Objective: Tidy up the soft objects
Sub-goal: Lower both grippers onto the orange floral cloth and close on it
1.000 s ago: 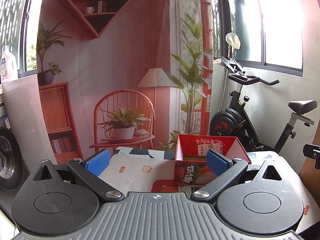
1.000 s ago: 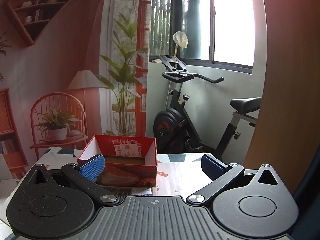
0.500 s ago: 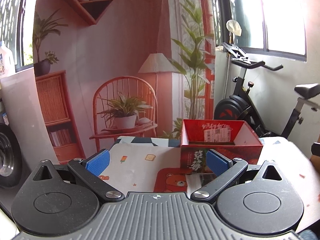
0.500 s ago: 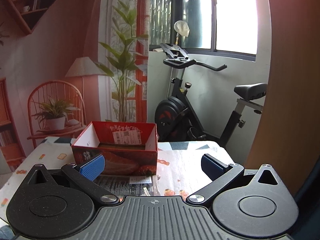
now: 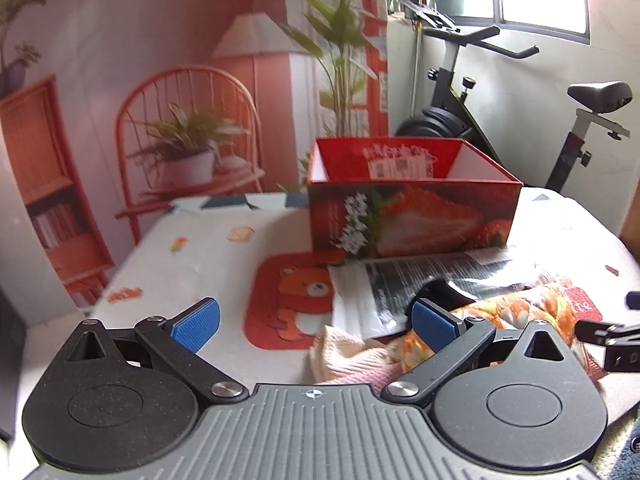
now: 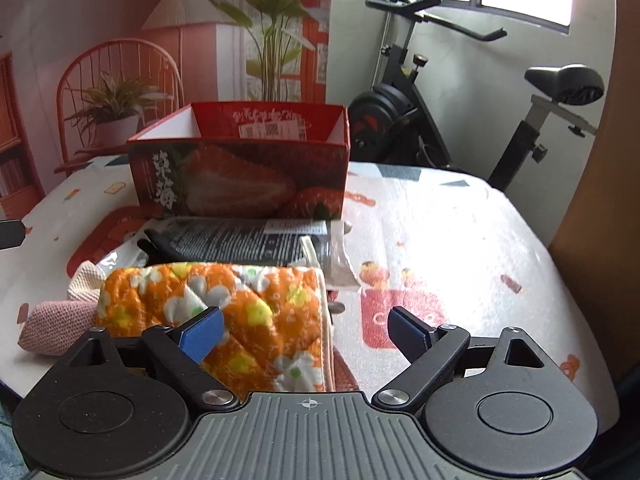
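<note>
A table [image 6: 460,240] draped in a white cloth printed with small cartoon motifs fills the foreground, with an exercise bike [image 6: 472,128] parked behind it under the window. Toward the table's far side stands an open red strawberry box [image 6: 240,176], its printed front facing the viewer and its interior in view from above the rim. Just in front of the box lies a flat plastic bag with black-and-white print [image 6: 256,242], its near edge tucked under an orange flowered quilted cloth [image 6: 224,312] that rests folded near the table's front. Touching the cloth's left end is a small pink knitted piece [image 6: 56,322], partly covered by it. A red bear placemat [image 5: 288,300] shows to the left of the pile.

Two handheld grippers hang low over the table. The left gripper [image 5: 316,322] has its blue pads wide apart over the placemat and the pink knit, with nothing between them. The right gripper [image 6: 306,330] has just been narrowing its jaws, yet they stand well apart; its left pad [image 6: 202,334] sits over the flowered cloth, the right pad over bare tablecloth, and neither can be seen pressing on the fabric.
</note>
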Tool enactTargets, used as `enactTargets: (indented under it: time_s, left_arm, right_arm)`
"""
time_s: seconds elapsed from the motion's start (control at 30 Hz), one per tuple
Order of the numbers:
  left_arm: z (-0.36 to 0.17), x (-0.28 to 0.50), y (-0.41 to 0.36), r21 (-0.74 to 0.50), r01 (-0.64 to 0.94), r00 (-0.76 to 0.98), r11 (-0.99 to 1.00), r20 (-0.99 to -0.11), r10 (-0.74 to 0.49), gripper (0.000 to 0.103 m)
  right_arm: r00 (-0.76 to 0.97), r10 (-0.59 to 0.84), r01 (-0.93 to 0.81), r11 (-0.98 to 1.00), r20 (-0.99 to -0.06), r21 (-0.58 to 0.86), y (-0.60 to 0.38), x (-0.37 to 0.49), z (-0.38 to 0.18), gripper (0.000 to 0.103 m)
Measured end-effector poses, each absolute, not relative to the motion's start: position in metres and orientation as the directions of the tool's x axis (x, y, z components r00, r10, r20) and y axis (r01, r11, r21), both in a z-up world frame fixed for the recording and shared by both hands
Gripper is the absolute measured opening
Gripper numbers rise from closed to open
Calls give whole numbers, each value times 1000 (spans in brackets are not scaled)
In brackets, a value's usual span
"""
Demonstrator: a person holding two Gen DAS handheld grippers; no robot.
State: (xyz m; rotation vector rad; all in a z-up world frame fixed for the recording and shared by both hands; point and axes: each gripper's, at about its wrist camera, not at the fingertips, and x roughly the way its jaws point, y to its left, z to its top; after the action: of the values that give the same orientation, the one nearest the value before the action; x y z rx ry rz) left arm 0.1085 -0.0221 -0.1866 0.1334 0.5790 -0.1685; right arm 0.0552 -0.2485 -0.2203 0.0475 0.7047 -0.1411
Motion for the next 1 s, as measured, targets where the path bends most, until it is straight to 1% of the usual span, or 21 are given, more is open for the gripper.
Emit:
enactTargets:
  time_s: [0.1,0.2,0.3,0.37,0.43,0.53,0.57,0.7,0.83,0.9,0.93,0.97,1.0]
  left_arm:
    - [-206,119,-27,71,199,806,977,-579,-122,103]
    - [-222,125,-35,80,238,767,968,-627,-137,99]
    - [-233,129,-40,43,287,724,957,-664,-188,97]
    - [-238,130,-43,14,311,700,950,-679,-219,93]
    - [-243,132,-46,-20,334,678,942,-690,-255,91]
    - [-250,135,-50,-91,367,633,926,-705,-320,82]
    - [-251,137,-50,-117,374,618,920,-708,-341,80]
    - [-256,141,-52,-192,387,588,902,-702,-402,78]
    - [-265,146,-57,-207,396,563,895,-715,-414,77]
    - [-269,149,-59,-214,397,555,893,-719,-419,75]
    - [-270,150,-59,-214,398,554,892,-719,-420,67]
    - [-269,150,-59,-215,395,555,893,-718,-419,55]
    - [-269,150,-59,-210,390,559,897,-720,-411,51]
  right_arm:
    - [731,-97,121,993,-675,-13,-247,63,-236,84]
    - [713,-76,98,995,-697,-9,-247,68,-249,83]
    - [694,-50,85,996,-718,14,-249,72,-259,79]
    - [687,-31,76,997,-726,29,-249,75,-264,74]
    - [685,-18,66,997,-728,38,-249,77,-267,73]
    - [685,2,49,998,-729,49,-249,78,-269,70]
    - [685,3,46,998,-729,47,-248,79,-270,70]
    - [688,10,40,998,-725,51,-248,80,-271,70]
    - [690,23,34,997,-723,64,-247,81,-272,69]
    - [690,28,25,998,-723,63,-245,82,-272,69]
    - [690,32,20,998,-723,63,-244,82,-272,68]
    - [690,36,14,998,-723,62,-243,82,-273,67]
    - [689,38,9,998,-724,60,-241,82,-273,67]
